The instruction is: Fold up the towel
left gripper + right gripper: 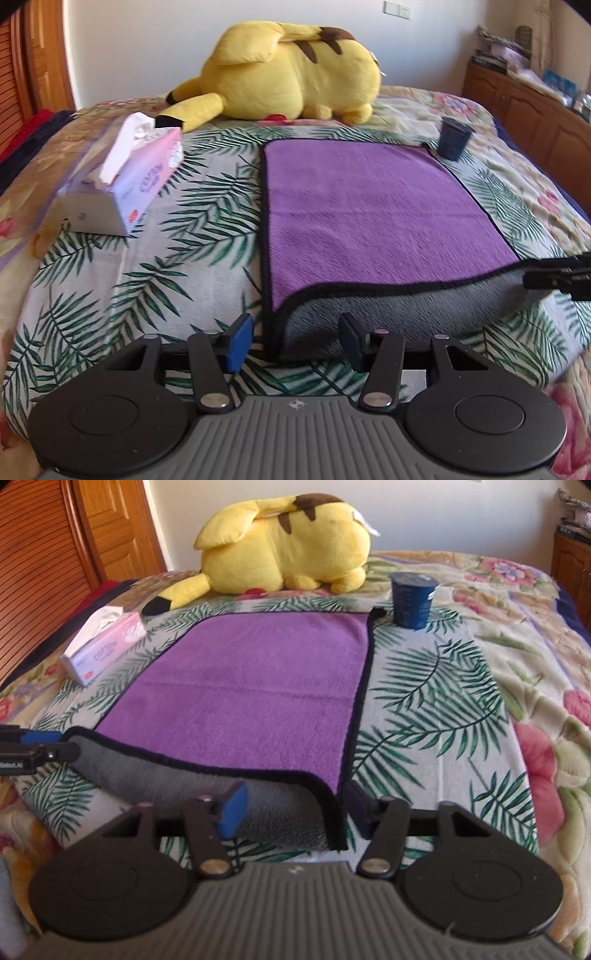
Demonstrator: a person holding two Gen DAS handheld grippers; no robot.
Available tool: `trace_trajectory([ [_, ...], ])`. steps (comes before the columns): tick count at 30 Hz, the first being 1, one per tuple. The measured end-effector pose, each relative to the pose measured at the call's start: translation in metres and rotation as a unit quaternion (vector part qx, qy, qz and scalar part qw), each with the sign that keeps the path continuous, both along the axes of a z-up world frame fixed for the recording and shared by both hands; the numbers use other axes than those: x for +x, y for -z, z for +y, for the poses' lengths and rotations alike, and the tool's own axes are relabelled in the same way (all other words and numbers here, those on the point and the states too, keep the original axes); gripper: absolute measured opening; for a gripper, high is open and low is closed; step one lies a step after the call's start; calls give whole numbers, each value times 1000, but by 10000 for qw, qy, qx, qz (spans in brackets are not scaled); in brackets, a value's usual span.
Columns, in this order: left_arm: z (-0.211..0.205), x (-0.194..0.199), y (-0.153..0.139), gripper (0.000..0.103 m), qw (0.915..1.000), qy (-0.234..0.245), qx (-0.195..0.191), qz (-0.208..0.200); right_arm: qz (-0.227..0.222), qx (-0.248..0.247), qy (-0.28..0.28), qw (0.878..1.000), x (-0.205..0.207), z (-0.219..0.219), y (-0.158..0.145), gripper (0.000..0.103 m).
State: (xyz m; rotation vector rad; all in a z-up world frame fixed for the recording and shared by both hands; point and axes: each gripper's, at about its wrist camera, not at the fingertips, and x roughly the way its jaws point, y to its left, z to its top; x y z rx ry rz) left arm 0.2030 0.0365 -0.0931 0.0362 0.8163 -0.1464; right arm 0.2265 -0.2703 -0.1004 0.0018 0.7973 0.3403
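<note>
Bedroom, bed (110, 295) with palm-leaf cover as the surface; purple towel (369, 206) lies centre frame in both views, near edge turned up showing its grey underside; left claw (295, 341) has its pads apart around the near-left corner, nothing pinched that I can confirm; right claw (291, 812) likewise stands apart at the near-right corner, grey fold between its pads. To do this step well I'd close both on the black hem at matching spots, lift level, carry the edge to the far hem and line up the corners, staying off the cup (412, 600) at the far-right corner; its contents hidden from me; tissue box (122, 184) left of frame, tissue poking out; yellow plush (288, 70) top centre.
</note>
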Motion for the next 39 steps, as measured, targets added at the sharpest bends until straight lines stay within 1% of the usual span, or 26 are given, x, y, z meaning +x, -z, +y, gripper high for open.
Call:
trace_trajectory([
  [3,-5,-2,2,26,9999,110,112,-9,17,10,-64,10000,-1,1,-1,52],
  [5,-7,-3,3,25,9997,137,186,-40,16,-11,-92,10000,-1,1,-1,50],
  [8,-6,-2,4,25,9998,114,152,-30,20,-43,-121,9999,0,1,-2,48],
  [11,-6,-2,4,23,9998,109,143,-41,13,-72,-160,9998,0,1,-2,44],
  [13,-5,-2,5,20,9998,100,141,-54,4,-97,-181,9998,-1,1,-3,42],
  [18,-5,-3,3,18,9998,99,116,-103,-10,-130,-217,9997,-1,1,-4,38],
  [20,-6,-4,2,18,9997,118,129,-154,-15,-145,-240,9996,-1,2,-4,34],
  [23,-7,-6,0,13,9996,151,110,-213,-33,-194,-256,9995,-1,2,-5,28],
  [24,-8,-6,-1,9,9996,157,101,-226,-40,-210,-257,9994,-1,2,-5,26],
  [25,-8,-6,-1,3,9995,169,92,-247,-54,-243,-232,9994,-1,2,-5,20],
  [26,-8,-7,-2,0,9994,188,82,-273,-66,-286,-217,9993,-1,2,-5,14],
  [27,-9,-8,-2,0,9993,206,71,-300,-73,-316,-220,9992,-1,3,-4,10],
  [31,-12,-10,-5,0,9986,320,88,-403,-99,-300,-281,9991,-1,3,-4,4],
  [34,-14,-11,-6,0,9984,364,93,-422,-132,-310,-315,9989,-2,3,-4,4],
  [39,-12,-12,-9,0,9984,306,57,-476,-219,-312,-291,9988,-2,3,-6,3],
])
